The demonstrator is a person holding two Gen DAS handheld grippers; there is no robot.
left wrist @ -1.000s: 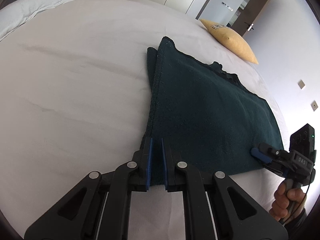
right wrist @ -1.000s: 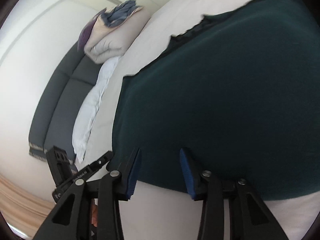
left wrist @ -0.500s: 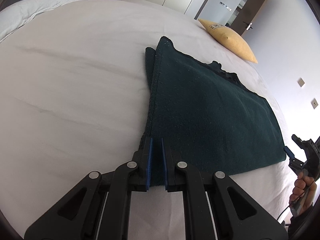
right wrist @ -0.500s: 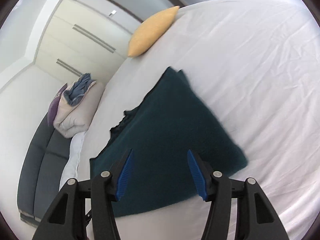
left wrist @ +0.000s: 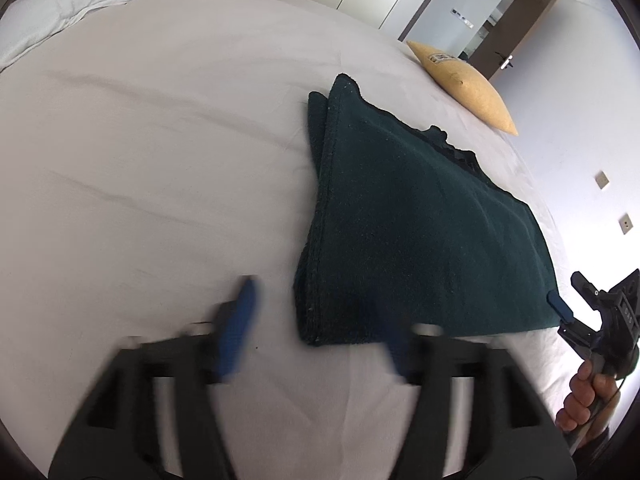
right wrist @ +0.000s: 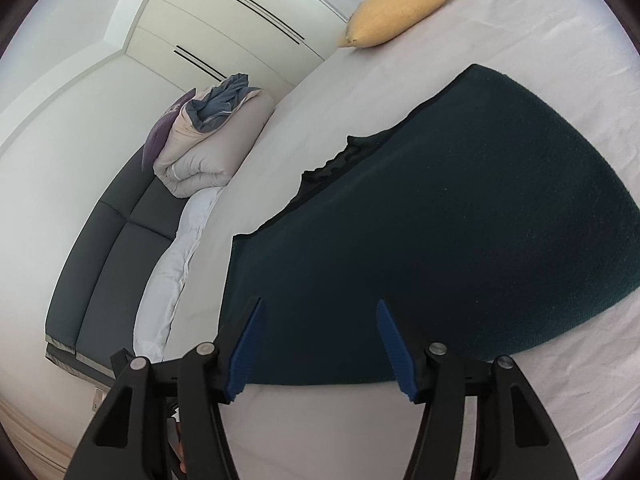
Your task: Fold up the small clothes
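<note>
the dark green garment (left wrist: 420, 216) lies folded flat on the bed (left wrist: 160, 140). the left gripper (left wrist: 320, 328) and right gripper (right wrist: 320, 344) are held with jaws apart, empty. for the next fold, both near corners should be pinched through all layers.

I'm looking into a home bedroom: a wide bed (left wrist: 160, 160) under a pale sheet, a yellow pillow (right wrist: 400, 8) at its far edge, a rolled duvet (right wrist: 212, 152) on a dark sofa (right wrist: 108, 248), cream built-in wardrobes (right wrist: 240, 20) and a brown door (left wrist: 520, 28) behind
</note>
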